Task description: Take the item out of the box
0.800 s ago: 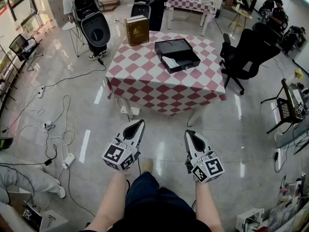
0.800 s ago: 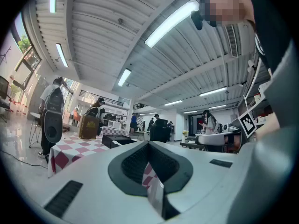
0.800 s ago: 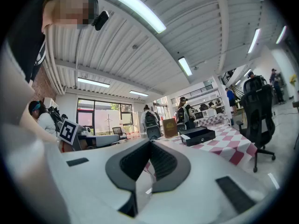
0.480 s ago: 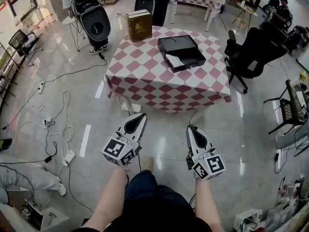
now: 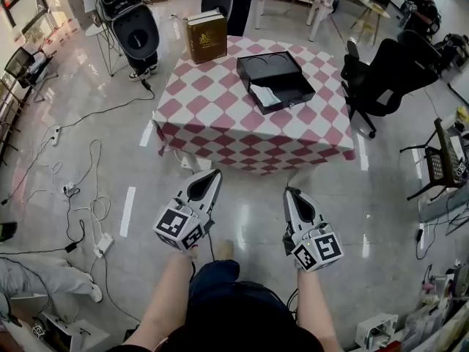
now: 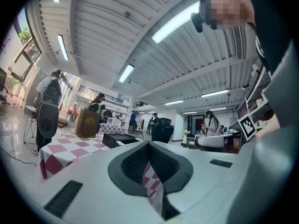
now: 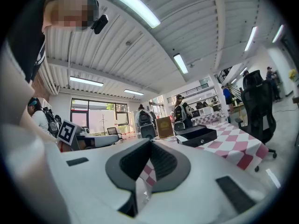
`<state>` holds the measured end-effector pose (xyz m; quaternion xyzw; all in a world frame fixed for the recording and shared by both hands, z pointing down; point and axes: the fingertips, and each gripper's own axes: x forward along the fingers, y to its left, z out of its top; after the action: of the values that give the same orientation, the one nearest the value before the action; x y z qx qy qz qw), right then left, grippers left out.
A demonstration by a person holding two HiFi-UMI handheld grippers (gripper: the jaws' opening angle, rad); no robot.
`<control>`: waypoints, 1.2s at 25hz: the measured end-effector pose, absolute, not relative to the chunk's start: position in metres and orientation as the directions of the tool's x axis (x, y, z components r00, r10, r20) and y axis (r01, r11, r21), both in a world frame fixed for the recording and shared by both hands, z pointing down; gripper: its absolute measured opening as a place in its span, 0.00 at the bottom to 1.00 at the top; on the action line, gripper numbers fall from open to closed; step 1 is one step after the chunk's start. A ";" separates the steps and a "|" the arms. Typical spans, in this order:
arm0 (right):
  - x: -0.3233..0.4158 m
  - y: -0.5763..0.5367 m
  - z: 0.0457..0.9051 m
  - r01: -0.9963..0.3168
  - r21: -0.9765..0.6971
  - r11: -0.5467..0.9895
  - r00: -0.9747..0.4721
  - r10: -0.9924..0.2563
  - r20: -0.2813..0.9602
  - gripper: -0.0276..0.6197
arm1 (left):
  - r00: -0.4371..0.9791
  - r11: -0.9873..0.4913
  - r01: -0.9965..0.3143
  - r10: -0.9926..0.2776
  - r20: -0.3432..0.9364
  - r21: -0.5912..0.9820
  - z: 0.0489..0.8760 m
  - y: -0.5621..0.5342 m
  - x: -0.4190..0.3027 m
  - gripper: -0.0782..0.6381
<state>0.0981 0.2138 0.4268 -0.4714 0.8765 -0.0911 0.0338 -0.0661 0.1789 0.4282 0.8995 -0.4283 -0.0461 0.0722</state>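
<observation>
You're standing back from the checkered table point(image 5: 220, 116) at your twelve o'clock, both tools held level in front of you and well short of it. The left gripper point(image 5: 212, 176) has its jaws pressed together with nothing between them, and the right gripper point(image 5: 291, 193) is the same, tips meeting on empty air. The open black box point(image 5: 287, 100) lies on the cloth just toward one o'clock, the white item point(image 5: 265, 95) inside at its near end, while a brown upright box point(image 5: 206, 39) stands at the table's eleven o'clock corner and a black office chair point(image 5: 381, 79) sits at two o'clock.
</observation>
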 end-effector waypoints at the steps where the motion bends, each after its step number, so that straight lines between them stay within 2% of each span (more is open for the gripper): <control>1: 0.098 0.209 0.427 -0.823 -0.193 0.535 -0.549 -0.836 0.026 0.05 | 0.632 -0.626 -0.761 -0.774 -0.020 0.170 0.429 0.174 -0.067 0.12; 15: 0.073 0.142 0.427 -0.846 -0.202 0.494 -0.503 -0.864 -0.006 0.05 | 0.671 -0.667 -0.728 -0.741 -0.033 0.157 0.425 0.099 -0.096 0.12; 30: 0.073 0.121 0.427 -0.857 -0.225 0.463 -0.476 -0.880 0.001 0.05 | 0.683 -0.677 -0.711 -0.729 -0.041 0.189 0.426 0.078 -0.099 0.12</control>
<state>0.0728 0.1213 0.4266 -0.5088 0.8534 -0.0974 0.0574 -0.0987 0.0781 0.4265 0.9140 -0.3940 -0.0566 0.0789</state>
